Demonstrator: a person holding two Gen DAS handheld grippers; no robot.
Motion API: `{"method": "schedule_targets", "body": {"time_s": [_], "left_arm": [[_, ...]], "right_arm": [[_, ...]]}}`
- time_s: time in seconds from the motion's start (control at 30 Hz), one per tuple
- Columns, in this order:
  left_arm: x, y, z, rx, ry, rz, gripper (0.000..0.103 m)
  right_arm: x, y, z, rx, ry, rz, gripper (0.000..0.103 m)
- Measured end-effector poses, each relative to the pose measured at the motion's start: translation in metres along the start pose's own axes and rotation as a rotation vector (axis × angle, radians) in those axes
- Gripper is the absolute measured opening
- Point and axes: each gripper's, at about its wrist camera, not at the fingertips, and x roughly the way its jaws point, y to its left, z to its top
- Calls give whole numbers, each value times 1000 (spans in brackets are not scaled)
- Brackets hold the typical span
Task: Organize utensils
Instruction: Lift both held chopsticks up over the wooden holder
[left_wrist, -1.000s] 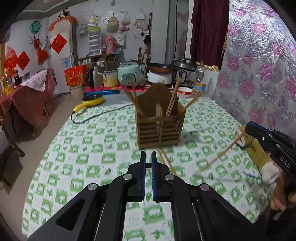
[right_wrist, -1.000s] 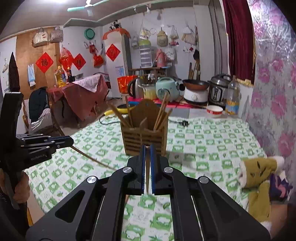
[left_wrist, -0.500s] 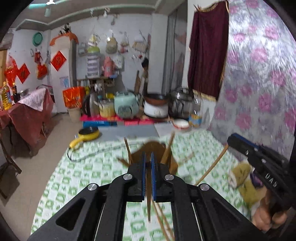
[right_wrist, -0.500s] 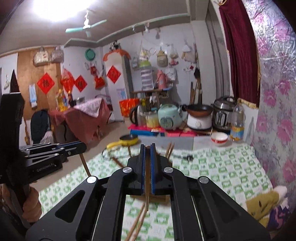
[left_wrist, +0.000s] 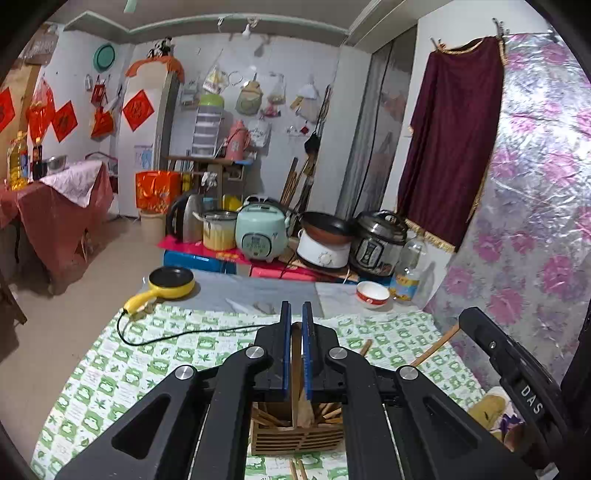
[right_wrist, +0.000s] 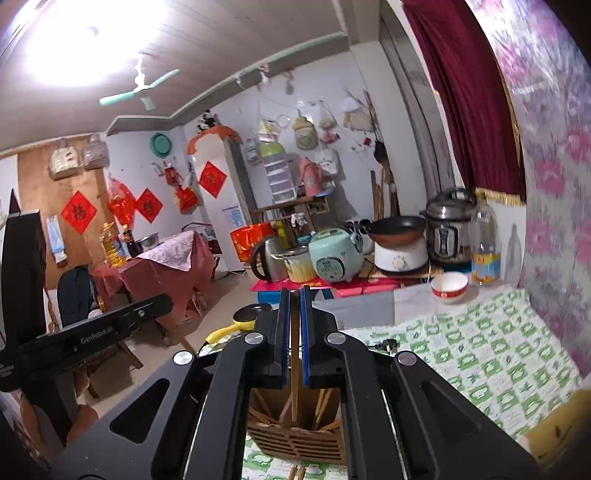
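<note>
A slatted wooden utensil holder (left_wrist: 295, 439) with several chopsticks in it stands on the green checked tablecloth (left_wrist: 122, 373), low in both views. My left gripper (left_wrist: 296, 308) hangs above it, shut on a wooden chopstick (left_wrist: 296, 354) that points down into the holder. My right gripper (right_wrist: 294, 291) is likewise above the holder (right_wrist: 295, 439), shut on a chopstick (right_wrist: 294, 354) whose lower end reaches into it. The right gripper (left_wrist: 517, 373) shows at the right of the left wrist view, the left gripper (right_wrist: 107, 332) at the left of the right wrist view.
Loose chopsticks (left_wrist: 297, 470) lie on the cloth in front of the holder. A yellow pan (left_wrist: 171, 282) with a black cable, a red-rimmed bowl (left_wrist: 372, 293) and a bottle (left_wrist: 408, 271) stand at the table's far end. A yellow stuffed toy (left_wrist: 487, 406) lies at the right.
Both grippers have risen and come forward over the holder, each with a chopstick. The holder, earlier ahead of the fingers, now lies beneath them.
</note>
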Motion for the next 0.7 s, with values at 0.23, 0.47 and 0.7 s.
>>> {"method": "schedule_targets", "body": {"time_s": [0.23,0.47,0.7], "left_arm": [[14,15,-8,-22,-21,5,6],[14,33,-4,-60,-26,-11,6],[32,28,-12,-53,19,-16,6]], "right_arm": [[37,-17,-7,27,84,6,6],[51,-10,-17,4,121,-3,6],[53,-9,-20,1,129,-4,6]]}}
